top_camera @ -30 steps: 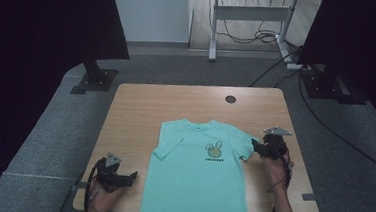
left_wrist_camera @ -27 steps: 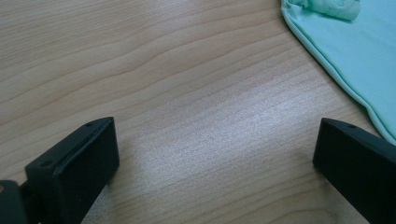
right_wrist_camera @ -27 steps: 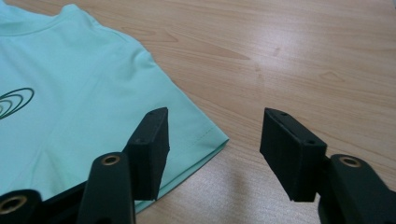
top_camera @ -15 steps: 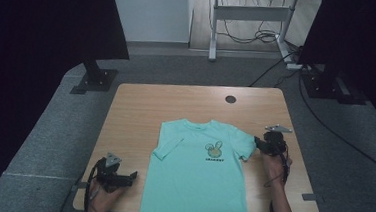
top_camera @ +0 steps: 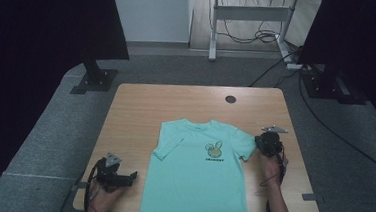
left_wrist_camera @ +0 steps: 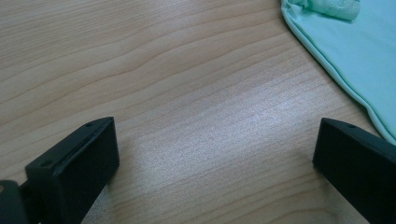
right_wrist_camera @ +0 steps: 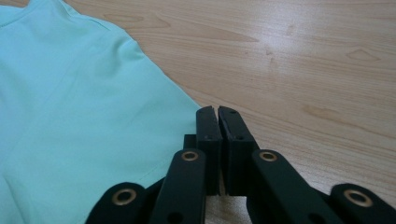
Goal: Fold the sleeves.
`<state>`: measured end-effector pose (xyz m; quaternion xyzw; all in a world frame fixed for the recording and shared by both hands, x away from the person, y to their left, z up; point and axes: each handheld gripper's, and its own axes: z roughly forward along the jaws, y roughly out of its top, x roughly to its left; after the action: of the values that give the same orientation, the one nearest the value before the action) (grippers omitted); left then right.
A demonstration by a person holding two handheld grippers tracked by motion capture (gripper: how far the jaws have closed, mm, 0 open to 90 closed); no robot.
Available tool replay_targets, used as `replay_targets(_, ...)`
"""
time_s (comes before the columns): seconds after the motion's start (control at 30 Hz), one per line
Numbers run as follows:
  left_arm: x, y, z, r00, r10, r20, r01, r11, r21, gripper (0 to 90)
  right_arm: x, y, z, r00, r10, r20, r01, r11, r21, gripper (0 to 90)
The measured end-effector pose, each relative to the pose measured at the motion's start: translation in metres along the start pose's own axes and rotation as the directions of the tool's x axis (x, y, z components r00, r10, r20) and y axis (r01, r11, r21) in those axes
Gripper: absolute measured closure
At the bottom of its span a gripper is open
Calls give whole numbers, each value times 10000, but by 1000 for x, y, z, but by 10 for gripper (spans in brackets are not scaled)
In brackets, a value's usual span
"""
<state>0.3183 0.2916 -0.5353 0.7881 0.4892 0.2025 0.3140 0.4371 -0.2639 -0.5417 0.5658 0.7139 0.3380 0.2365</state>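
Lying flat on the worktop (top_camera: 135, 112), the t-shirt (top_camera: 195, 181) has its sleeve edge just beside the right claw (right_wrist_camera: 217, 111), freshly pressed together, while the left claw (left_wrist_camera: 210, 154) stands spread.

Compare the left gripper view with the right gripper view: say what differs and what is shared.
Left gripper view: the left gripper stands open over bare wood, with a crumpled sleeve at top right. Right gripper view: the right gripper, whose jaws have just been closing, is shut at the flat sleeve's edge; pinched cloth cannot be made out. Both: the mint T-shirt on the wooden table.
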Motion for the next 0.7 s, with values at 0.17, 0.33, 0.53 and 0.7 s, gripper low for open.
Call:
replay_targets(0.17,0,0,0,10000,0,1,0,10000,1,6,2,0,0,10000,28,84,-28,10000,20,876)
replay_targets(0.33,0,0,0,10000,1,0,-1,10000,1,6,6,1,-2,9999,-124,118,123,9999,29,876)
replay_targets(0.53,0,0,0,10000,3,-1,-3,10000,1,6,15,2,-3,9993,-375,38,375,9993,34,876)
replay_targets(0.7,0,0,0,10000,1,1,-1,10000,-1,6,25,3,-4,9983,-568,-95,567,9984,-69,876)
